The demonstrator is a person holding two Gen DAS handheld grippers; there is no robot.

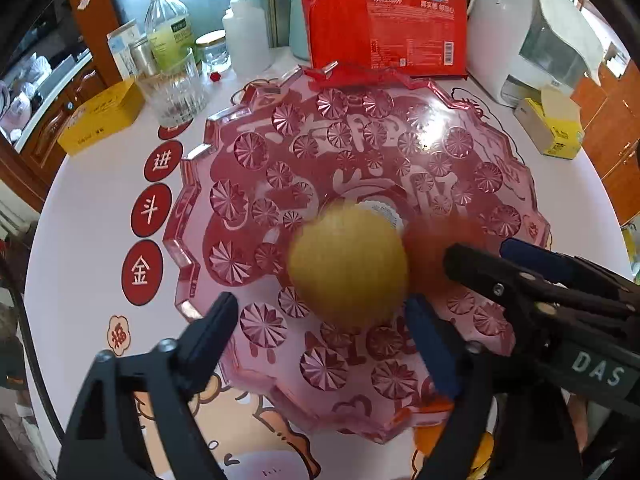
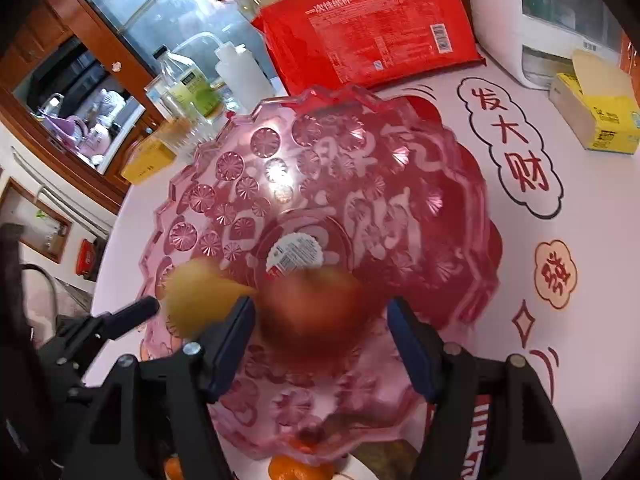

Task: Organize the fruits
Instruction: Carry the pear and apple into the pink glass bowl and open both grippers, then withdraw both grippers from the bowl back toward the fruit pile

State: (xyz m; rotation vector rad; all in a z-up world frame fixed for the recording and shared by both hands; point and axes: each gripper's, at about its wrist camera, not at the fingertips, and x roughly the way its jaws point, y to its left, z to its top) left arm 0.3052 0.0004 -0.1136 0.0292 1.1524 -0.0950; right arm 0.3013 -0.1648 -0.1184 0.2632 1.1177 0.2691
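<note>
A white round table [image 1: 92, 216] printed with red characters and cartoon figures stands in a room with brown wooden cabinets [image 1: 44, 136], and it bears one pink cut-glass fruit plate [image 1: 224, 148], one red packet of paper cups [image 1: 400, 32], two yellow boxes, one ribbed drinking glass [image 1: 174, 92], several bottles and one white appliance [image 1: 532, 28]. Over the plate, one blurred yellow fruit [image 1: 348, 264] sits between the spread fingers of the left gripper [image 1: 320, 320], with a clear gap on the left finger's side, and one blurred red fruit [image 2: 316, 304] lies between the parted fingers of the right gripper [image 2: 320, 320], though the blur hides whether its pads press it
</note>
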